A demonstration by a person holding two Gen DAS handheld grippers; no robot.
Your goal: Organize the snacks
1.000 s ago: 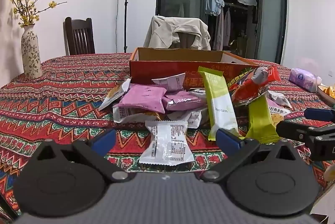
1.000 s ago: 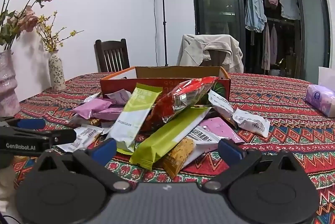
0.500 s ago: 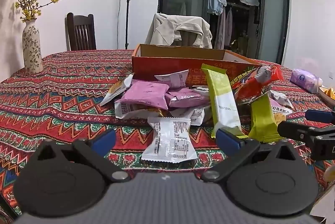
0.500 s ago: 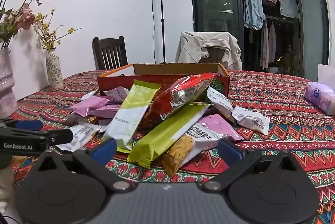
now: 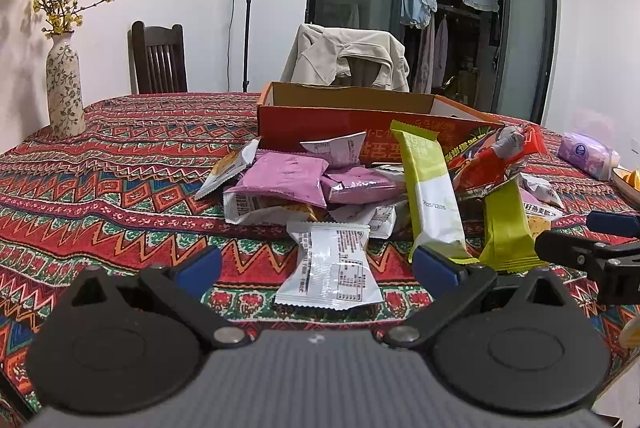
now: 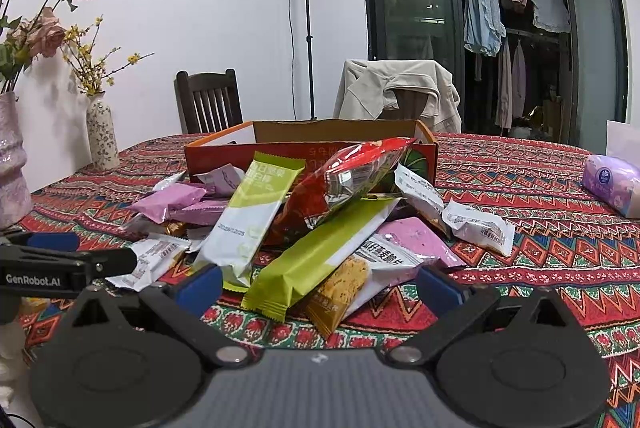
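Facing the snack pile, both grippers hang just short of it, low over the tabletop (image 5: 120, 164) with its patterned cloth. The left gripper (image 5: 316, 266) has its jaws spread wide and holds nothing; a white printed packet (image 5: 330, 268) lies flat on the cloth between and just ahead of its fingers. The right gripper (image 6: 318, 282) is likewise spread and empty, with the end of an olive-green wrapper (image 6: 320, 252) and a clear cracker packet (image 6: 352, 280) directly ahead.

The snacks lie in a loose heap against the near wall of the open cardboard box (image 5: 360, 116), none visibly inside it. The heap includes pink packets (image 5: 284, 178), a tall lime-and-white bar (image 5: 430, 192) leaning on the pile, and a red foil bag (image 6: 352, 180) resting on top.

Handling, as a judgement: all items appear light, thin and soft-sided, with slick film that may slip or crinkle under pressure. The cracker contents are probably brittle, so apply light closing force only. Take hold at a crimped end seal or across the narrow width, not on the puffed middle. The white printed packet is the simplest first pick, since it lies apart from the heap. Lifting overlapped items may drag their neighbours.
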